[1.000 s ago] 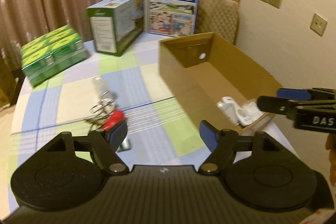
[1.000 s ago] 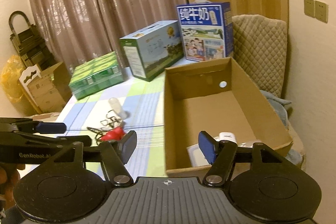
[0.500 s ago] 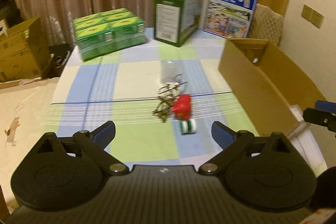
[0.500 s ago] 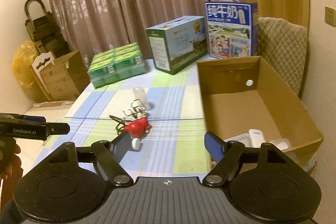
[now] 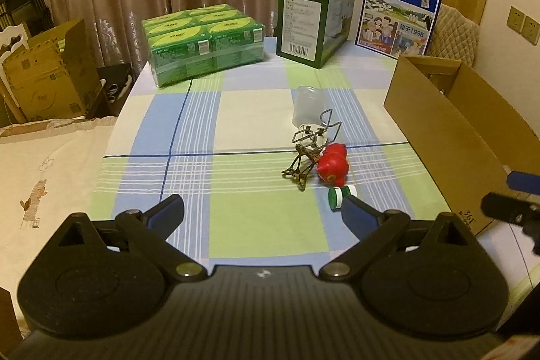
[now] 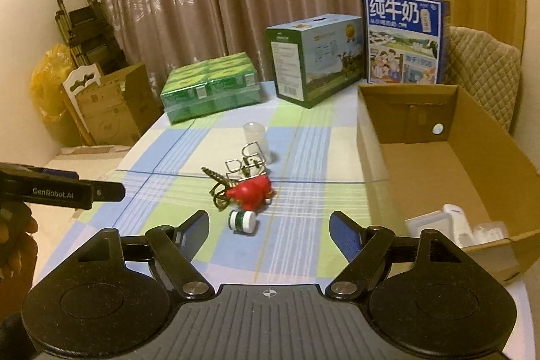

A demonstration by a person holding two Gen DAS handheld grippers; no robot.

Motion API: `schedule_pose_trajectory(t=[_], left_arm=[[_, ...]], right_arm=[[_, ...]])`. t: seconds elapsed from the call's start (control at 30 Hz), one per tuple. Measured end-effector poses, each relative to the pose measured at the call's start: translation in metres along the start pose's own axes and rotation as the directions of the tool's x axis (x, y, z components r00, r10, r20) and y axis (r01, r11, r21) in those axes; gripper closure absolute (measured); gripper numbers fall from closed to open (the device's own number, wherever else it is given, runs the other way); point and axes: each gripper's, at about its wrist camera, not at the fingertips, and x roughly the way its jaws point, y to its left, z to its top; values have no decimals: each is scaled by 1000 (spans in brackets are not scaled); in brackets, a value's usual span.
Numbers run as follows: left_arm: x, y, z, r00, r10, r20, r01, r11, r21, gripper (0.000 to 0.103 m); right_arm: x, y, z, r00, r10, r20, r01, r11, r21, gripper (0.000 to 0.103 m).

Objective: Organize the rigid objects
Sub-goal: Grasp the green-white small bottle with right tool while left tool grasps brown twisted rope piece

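Left gripper (image 5: 261,218): jaws spread wide, holding nothing, hovering over the near edge of the bench (image 5: 236,235).
Right gripper (image 6: 268,233): likewise wide and empty, aimed at the small clutter just ahead.
Green-and-white bottle (image 6: 243,221): lying on its side nearest the grippers, just in front of the red toy (image 6: 251,191).
Wire puzzle pieces (image 6: 236,172): tangled against the toy's far-left side — some touch it, though which ones is hard to tell.
Clear plastic cup (image 6: 257,140): just behind the wire pieces, lying tipped on its side.
Cardboard box (image 6: 368,137): open on the right of the bench, with a few white items (image 6: 452,225) already in its near corner.
Far end: a green carton pack (image 6: 211,86), a milk case (image 6: 314,59) and a blue milk carton box (image 6: 403,39) stand well apart from the clutter.
Risk: the bottle looks free to roll if a finger nudges it before closing; lifting the toy could drag the wire pieces along — and knock the light cup.
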Motion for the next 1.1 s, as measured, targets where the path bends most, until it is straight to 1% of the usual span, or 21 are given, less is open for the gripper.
schedule_pose_trajectory(t=[0.3, 0.5, 0.67, 0.77, 0.83, 1.0, 1.1], left_arm=[[36, 7, -1, 1000, -12, -15, 12, 1000, 19, 5], [63, 14, -3, 999, -45, -8, 46, 999, 27, 5], [90, 23, -8, 998, -62, -31, 63, 997, 40, 5], [106, 31, -11, 997, -61, -38, 62, 998, 27, 5], [115, 33, -12, 997, -63, -40, 65, 997, 32, 6], [132, 35, -16, 996, -87, -13, 88, 992, 85, 6], [143, 36, -17, 995, -99, -18, 100, 990, 96, 6]], right_arm=[[44, 15, -9, 1000, -3, -20, 3, 1000, -9, 27], [77, 24, -14, 1000, 4, -26, -5, 999, -39, 27], [107, 28, -20, 999, -10, -35, 8, 999, -50, 28], [123, 29, -24, 999, -21, -38, 19, 998, -53, 35], [135, 29, -26, 999, -27, -47, 25, 999, -47, 42], [161, 31, -33, 997, -39, -65, 36, 998, -47, 49], [174, 31, -35, 996, -42, -75, 38, 998, -47, 52]])
